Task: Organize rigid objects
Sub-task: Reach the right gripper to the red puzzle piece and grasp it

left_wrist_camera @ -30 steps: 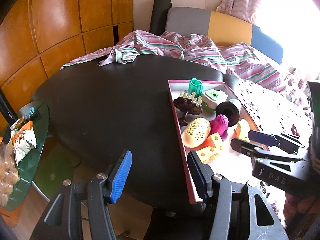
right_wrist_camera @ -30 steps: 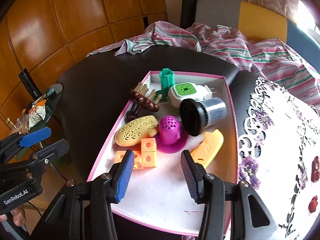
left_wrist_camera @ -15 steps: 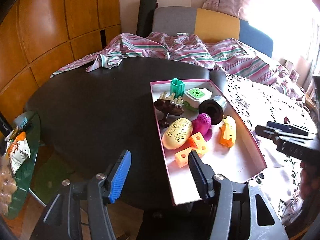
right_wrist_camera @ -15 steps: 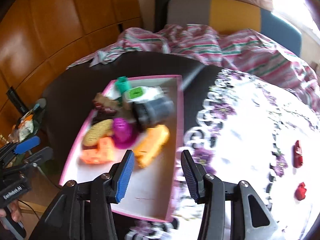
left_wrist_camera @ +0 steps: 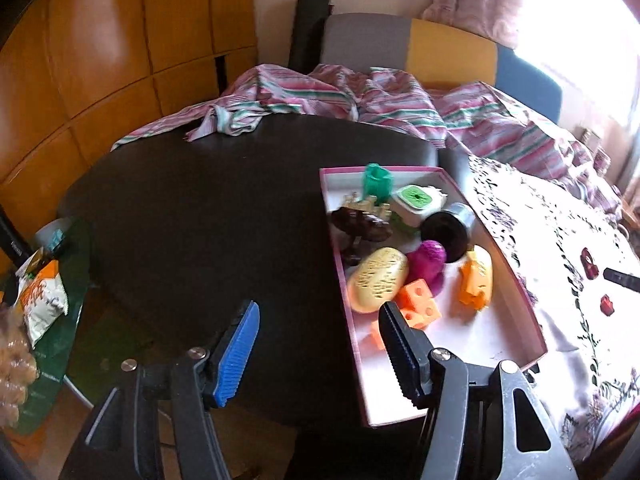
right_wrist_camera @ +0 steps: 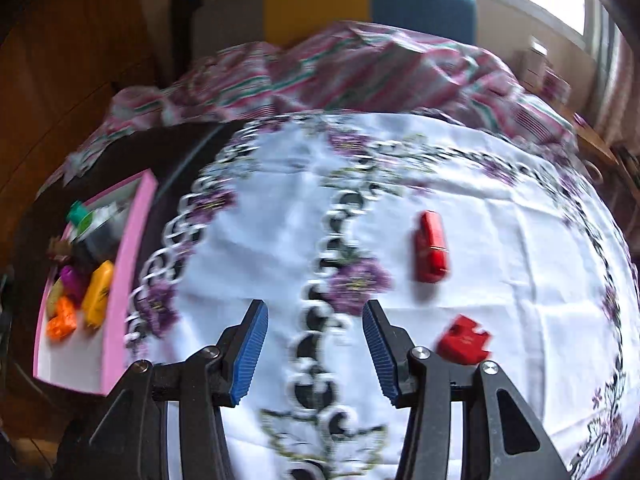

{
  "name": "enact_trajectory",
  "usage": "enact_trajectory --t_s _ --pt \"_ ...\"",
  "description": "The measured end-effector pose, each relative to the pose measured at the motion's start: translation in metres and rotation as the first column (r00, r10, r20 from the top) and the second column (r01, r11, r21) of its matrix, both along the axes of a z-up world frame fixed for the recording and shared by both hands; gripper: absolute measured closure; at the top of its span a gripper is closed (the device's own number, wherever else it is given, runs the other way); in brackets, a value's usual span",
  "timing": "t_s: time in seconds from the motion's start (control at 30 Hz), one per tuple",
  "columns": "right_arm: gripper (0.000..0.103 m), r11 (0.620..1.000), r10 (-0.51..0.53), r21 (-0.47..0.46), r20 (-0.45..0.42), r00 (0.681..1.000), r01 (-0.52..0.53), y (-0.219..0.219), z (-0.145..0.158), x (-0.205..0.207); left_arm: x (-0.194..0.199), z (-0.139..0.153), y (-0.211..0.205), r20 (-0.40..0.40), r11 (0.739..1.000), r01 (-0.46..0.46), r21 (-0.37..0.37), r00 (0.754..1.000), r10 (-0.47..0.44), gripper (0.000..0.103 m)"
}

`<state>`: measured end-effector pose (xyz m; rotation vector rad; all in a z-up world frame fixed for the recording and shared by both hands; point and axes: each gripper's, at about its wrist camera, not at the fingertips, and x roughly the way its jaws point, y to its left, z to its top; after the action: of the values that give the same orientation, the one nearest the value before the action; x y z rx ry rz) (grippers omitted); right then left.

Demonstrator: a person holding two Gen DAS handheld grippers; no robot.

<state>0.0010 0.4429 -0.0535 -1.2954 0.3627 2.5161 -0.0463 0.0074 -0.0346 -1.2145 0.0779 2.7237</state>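
sitting on the dark table (left_wrist_camera: 192,216), a shallow pink tray (left_wrist_camera: 516,304) holds the sorted pieces, all crowded toward its far end: a teal cylinder (left_wrist_camera: 377,178) at the back, a white unit with a green top (left_wrist_camera: 416,199) beside it, a black-ended cylinder (left_wrist_camera: 448,226) lying on its side, a dark brown piece (left_wrist_camera: 362,226) near the left wall, a cream oval case (left_wrist_camera: 378,278), a magenta perforated toy (left_wrist_camera: 430,261), orange cubes (left_wrist_camera: 418,298) with holes, and an orange-yellow piece (left_wrist_camera: 476,276) on the right. near end of tray is bare white floor

left gripper (left_wrist_camera: 318,354) hovers over the table edge at the tray's near left corner, jaws apart, nothing between them

right gripper (right_wrist_camera: 314,354) hangs over the white floral tablecloth (right_wrist_camera: 500,240), view blurred; jaws parted and have just been opening a little, only cloth under the gap. two red pieces lie loose on the cloth, outside the tray: a long red block (right_wrist_camera: 431,246) further out, a small red piece (right_wrist_camera: 463,340) just beside the right finger, not touching it

striped fabric (left_wrist_camera: 360,100) is bunched behind the table
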Motion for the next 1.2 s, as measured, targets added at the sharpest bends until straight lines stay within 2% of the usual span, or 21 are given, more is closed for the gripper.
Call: enact_trajectory --t_s 0.17,0.27,0.47,0.53,0.77,0.87,0.9,1.03,1.1,1.2 --pt "0.049 0.978 -0.197 -0.077 -0.005 0.98 0.196 0.065 -0.003 0.023 -0.001 0.002 0.033 0.001 0.996 0.093 0.003 0.996 -0.093 0.04" --pt "0.049 0.963 -0.249 -0.099 0.016 0.968 0.25 0.088 -0.007 0.031 -0.001 0.006 0.056 -0.005 0.988 0.154 0.009 0.988 -0.154 0.04" --pt "0.049 0.959 -0.233 -0.133 0.131 0.964 0.25 0.097 -0.036 0.02 0.001 0.017 0.103 -0.012 0.961 0.274 0.027 0.962 -0.274 0.036" --pt "0.049 0.961 -0.23 -0.119 0.164 0.959 0.25 0.095 -0.043 0.018 0.003 0.021 0.116 -0.019 0.951 0.307 0.026 0.952 -0.306 0.036" --pt "0.049 0.97 -0.19 -0.108 0.223 0.956 0.218 0.091 -0.057 0.01 0.002 0.028 0.166 -0.018 0.914 0.405 0.039 0.914 -0.405 0.033" --pt "0.049 0.982 -0.159 -0.064 0.249 0.955 0.18 0.083 -0.061 0.005 0.002 0.028 0.188 -0.009 0.895 0.444 0.045 0.896 -0.444 0.033" --pt "0.054 0.985 -0.158 -0.03 0.258 0.953 0.172 0.079 -0.06 0.004 0.002 0.027 0.196 -0.005 0.89 0.454 0.045 0.891 -0.454 0.033" --pt "0.054 0.987 -0.153 -0.011 0.205 0.967 0.158 0.075 -0.05 0.009 0.0 0.023 0.227 0.017 0.866 0.497 0.05 0.867 -0.499 0.033" --pt "0.054 0.98 -0.195 0.001 0.17 0.966 0.198 0.08 -0.041 0.015 -0.003 0.018 0.244 0.038 0.853 0.519 0.055 0.852 -0.521 0.033" --pt "0.054 0.955 -0.295 -0.004 0.124 0.947 0.298 0.098 -0.031 0.027 -0.008 0.008 0.274 0.083 0.828 0.556 0.068 0.824 -0.56 0.033"
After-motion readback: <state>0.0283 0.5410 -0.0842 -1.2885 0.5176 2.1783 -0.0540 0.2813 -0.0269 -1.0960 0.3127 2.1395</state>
